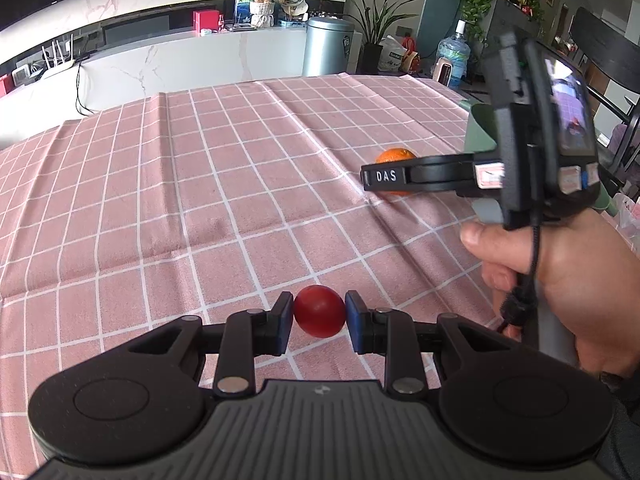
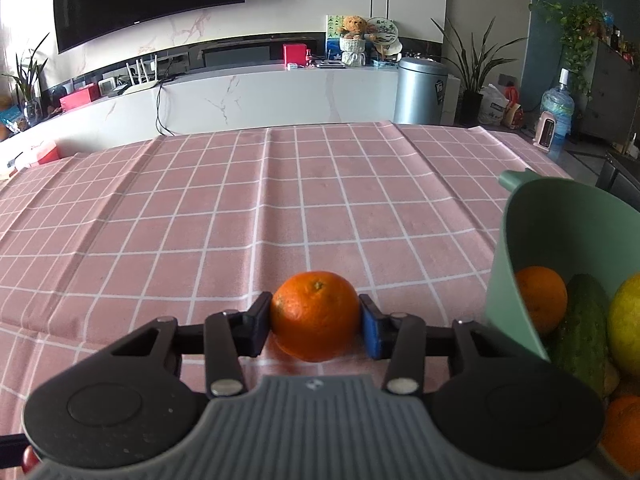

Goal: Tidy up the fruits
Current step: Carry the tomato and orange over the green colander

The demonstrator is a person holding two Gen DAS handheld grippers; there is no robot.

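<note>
on pink cloth [image 2: 240, 208], left claw [image 1: 319, 317] gripping plum [image 1: 319, 311]

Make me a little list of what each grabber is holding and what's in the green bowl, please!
left gripper: shut on a small red fruit
right gripper: shut on an orange, low over the tablecloth
green bowl: to the right, holding another orange, a cucumber and a yellow fruit
tablecloth: pink with white squares
</note>
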